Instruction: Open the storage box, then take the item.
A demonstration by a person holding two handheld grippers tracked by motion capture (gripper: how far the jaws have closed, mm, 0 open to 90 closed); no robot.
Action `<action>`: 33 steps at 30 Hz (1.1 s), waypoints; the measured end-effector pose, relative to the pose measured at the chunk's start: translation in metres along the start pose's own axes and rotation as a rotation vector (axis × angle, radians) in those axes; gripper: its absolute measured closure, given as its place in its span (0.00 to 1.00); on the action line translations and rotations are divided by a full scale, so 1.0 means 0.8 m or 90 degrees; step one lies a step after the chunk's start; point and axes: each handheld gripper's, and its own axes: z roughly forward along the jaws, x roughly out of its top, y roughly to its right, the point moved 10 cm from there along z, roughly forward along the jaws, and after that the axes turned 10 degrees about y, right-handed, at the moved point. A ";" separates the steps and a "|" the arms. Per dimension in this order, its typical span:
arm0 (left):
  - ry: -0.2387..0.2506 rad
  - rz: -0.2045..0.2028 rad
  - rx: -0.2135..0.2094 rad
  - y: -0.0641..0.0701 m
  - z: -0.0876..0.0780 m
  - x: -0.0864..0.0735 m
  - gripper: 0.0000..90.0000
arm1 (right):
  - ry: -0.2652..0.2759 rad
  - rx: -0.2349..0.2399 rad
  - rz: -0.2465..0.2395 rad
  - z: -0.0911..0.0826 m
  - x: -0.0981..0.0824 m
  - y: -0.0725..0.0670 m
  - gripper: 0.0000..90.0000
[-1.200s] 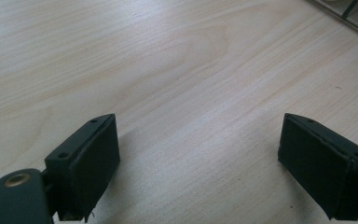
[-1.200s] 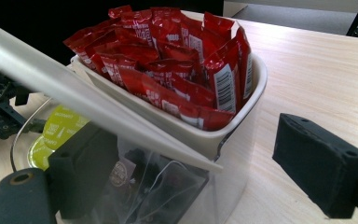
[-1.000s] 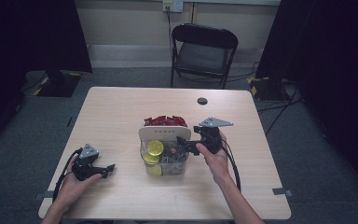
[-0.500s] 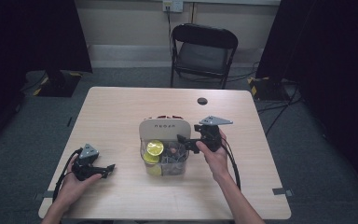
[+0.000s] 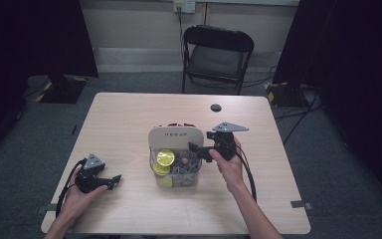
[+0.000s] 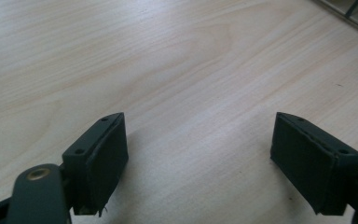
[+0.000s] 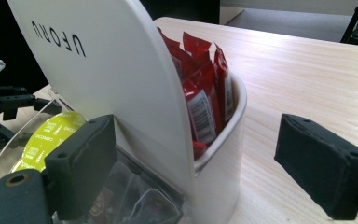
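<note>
A white, round-cornered container (image 5: 175, 137) with a tall flat divider panel printed in small dark letters stands at the middle of the pale wood-grain surface (image 5: 129, 119). Behind the panel sit glossy red packets (image 7: 204, 88); in front, a clear compartment holds yellow-lidded capsules (image 5: 165, 158) and darker wrapped items. The right gripper (image 5: 199, 149), held in the person's right hand (image 5: 230, 164), hovers at the container's right edge, jaws spread wide, one on each side of the rim. The left gripper (image 5: 113, 180) rests low near the surface's front left corner, well apart, jaws parted and empty. A small dark disc (image 5: 216, 107) lies toward the far edge. Beyond it, a black folding chair (image 5: 218, 55) stands on grey carpet between dark curtains. A second earlier the red packets showed plainly from above; now the panel largely hides them.
</note>
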 end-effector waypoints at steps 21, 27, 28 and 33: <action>0.131 -0.003 -0.061 0.041 -0.021 0.066 0.23 | -0.001 -0.003 -0.010 -0.003 0.003 0.003 0.13; 0.140 -0.005 -0.082 0.052 -0.020 0.079 0.23 | -0.002 -0.003 -0.012 -0.004 0.003 0.004 0.13; 0.140 -0.005 -0.082 0.052 -0.020 0.079 0.23 | -0.002 -0.003 -0.011 -0.004 0.003 0.005 0.12; 0.152 -0.008 -0.103 0.061 -0.024 0.088 0.24 | -0.005 -0.003 -0.009 -0.005 0.003 0.006 0.11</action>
